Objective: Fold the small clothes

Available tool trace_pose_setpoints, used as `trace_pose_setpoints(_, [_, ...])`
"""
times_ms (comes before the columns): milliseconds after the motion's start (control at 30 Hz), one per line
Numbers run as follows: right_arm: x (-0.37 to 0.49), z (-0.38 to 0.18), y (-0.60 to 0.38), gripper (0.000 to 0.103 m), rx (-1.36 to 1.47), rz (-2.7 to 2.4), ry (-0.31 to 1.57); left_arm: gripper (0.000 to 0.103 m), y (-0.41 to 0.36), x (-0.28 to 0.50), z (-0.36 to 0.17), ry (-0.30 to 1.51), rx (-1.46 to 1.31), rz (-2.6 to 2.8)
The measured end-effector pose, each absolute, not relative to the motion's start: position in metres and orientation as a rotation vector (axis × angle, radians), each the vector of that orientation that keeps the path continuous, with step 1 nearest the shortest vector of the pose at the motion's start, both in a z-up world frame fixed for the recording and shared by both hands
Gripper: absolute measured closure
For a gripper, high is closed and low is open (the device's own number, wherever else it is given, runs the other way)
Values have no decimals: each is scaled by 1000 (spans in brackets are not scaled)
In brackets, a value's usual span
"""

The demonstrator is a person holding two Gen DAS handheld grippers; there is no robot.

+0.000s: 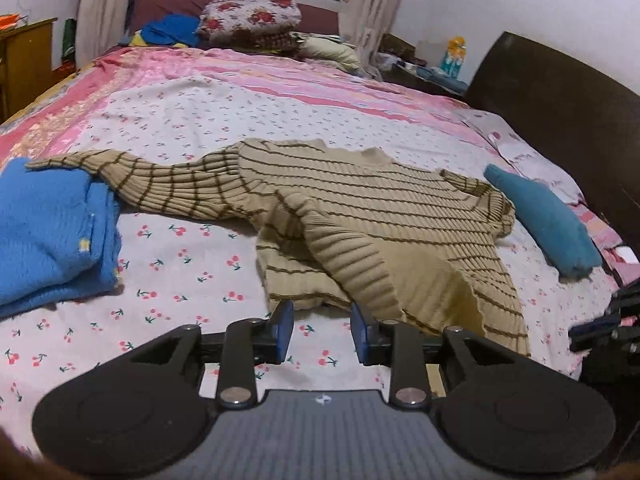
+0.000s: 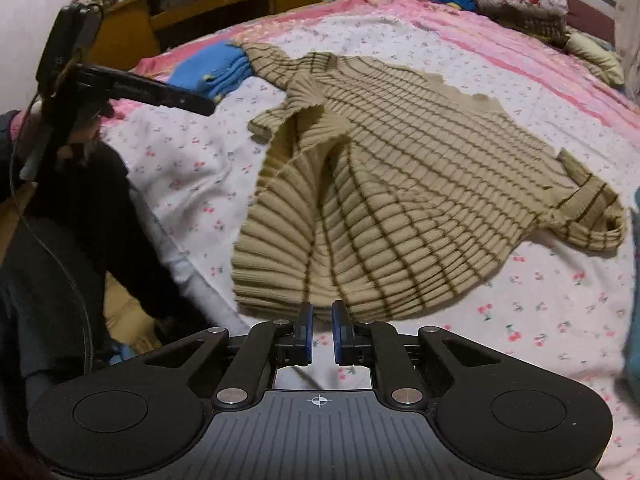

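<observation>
A beige ribbed sweater with brown stripes [image 1: 360,216] lies spread and rumpled on the bed; one sleeve stretches left over a folded blue garment [image 1: 52,236]. It also shows in the right wrist view [image 2: 400,184]. My left gripper [image 1: 322,320] is open and empty, just short of the sweater's near hem. My right gripper [image 2: 322,316] has its jaws a narrow gap apart, empty, at the edge of the sweater's hem. The left gripper also shows at the left of the right wrist view [image 2: 160,94].
The bed [image 1: 192,120] has a white cherry-print sheet with pink borders. A teal folded garment [image 1: 548,220] lies right of the sweater. A dark headboard [image 1: 560,112], floral pillows [image 1: 252,18] and a wooden cabinet [image 2: 216,4] surround the bed. The person's dark clothing [image 2: 60,248] is at left.
</observation>
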State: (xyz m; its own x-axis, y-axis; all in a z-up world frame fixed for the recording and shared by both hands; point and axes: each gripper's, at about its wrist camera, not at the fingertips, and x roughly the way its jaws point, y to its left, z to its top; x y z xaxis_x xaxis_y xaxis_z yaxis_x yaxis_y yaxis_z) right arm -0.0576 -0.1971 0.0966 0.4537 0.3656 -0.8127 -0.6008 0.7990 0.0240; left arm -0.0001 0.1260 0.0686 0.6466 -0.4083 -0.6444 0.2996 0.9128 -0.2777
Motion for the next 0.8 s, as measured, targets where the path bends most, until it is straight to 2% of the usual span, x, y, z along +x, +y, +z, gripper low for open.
trace_pose_setpoints(67, [-49, 105, -191, 87, -244, 606, 862, 67, 129, 0, 66, 768, -164, -396])
trace_pose_setpoints(100, [-40, 106, -184, 76, -224, 607, 840, 66, 130, -1, 65, 767, -171, -392])
trace_pose_setpoints(133, [-29, 107, -176, 60, -201, 610, 819, 66, 131, -2, 65, 767, -175, -389])
trace_pose_setpoints(167, [-17, 106, -168, 53, -181, 619, 797, 66, 132, -4, 65, 765, -174, -386])
trace_pose_setpoints(200, [-1, 104, -157, 40, -170, 637, 772, 65, 133, -5, 64, 761, -169, -381])
trace_pose_setpoints(233, [14, 101, -147, 34, -163, 633, 756, 65, 135, -6, 64, 755, -162, -374])
trace_pose_setpoints(400, [95, 73, -110, 34, -49, 606, 815, 62, 150, -6, 63, 740, -191, -355])
trace_pose_setpoints(567, [126, 42, -88, 34, 8, 625, 910, 61, 166, -1, 62, 739, -215, -331])
trace_pose_setpoints(600, [125, 39, -84, 42, 10, 636, 917, 61, 169, 0, 62, 738, -216, -324])
trace_pose_setpoints(633, [124, 36, -78, 67, 10, 648, 925, 61, 172, 1, 63, 735, -218, -316])
trace_pose_setpoints(700, [119, 34, -66, 94, 15, 674, 957, 61, 177, 2, 67, 725, -223, -300])
trace_pose_setpoints(800, [91, 42, -49, 100, -12, 780, 936, 61, 182, 2, 76, 697, -224, -285])
